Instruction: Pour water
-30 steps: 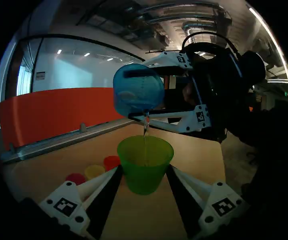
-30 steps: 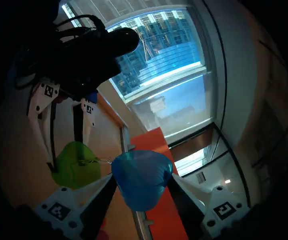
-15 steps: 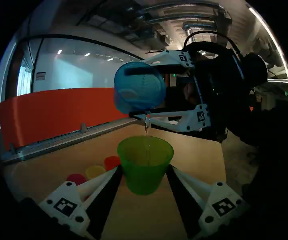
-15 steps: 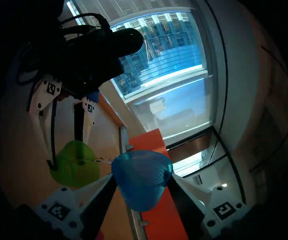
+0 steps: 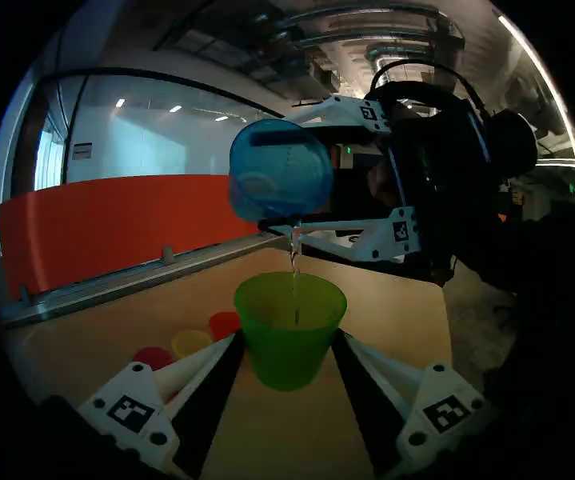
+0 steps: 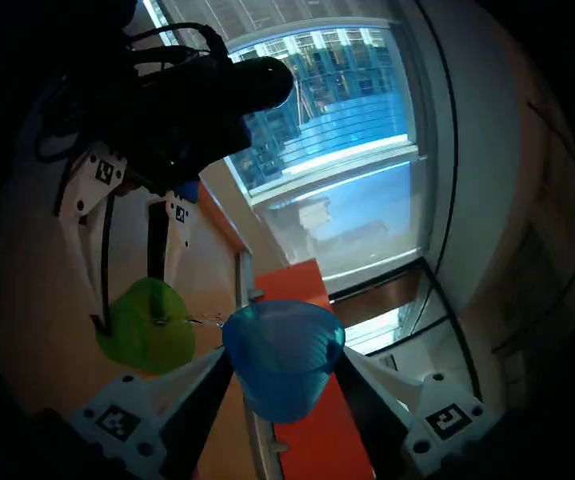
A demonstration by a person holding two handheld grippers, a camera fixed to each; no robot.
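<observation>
The left gripper [image 5: 287, 342] is closed part-way, both fingers pressing the sides of an upright green cup [image 5: 290, 320]. Whether the cup's base rests on the wooden table [image 5: 391, 300] cannot be told.

In the left gripper view the right gripper [image 5: 277, 178] clamps a blue cup [image 5: 281, 164] just above the green one. The blue cup is tipped with its mouth towards the camera. A thin stream of water [image 5: 293, 258] falls from its lip into the green cup.

Markings: the fingers carry square black-and-white coded tags. Faint lines on the blue cup's wall are too small to read.

Clearances: red [image 5: 223, 322], yellow [image 5: 188, 342] and pink [image 5: 151, 355] cups sit near the left finger. Bare table runs right of the green cup to the table's edge. An orange panel [image 5: 119, 220] bounds the far side.
</observation>
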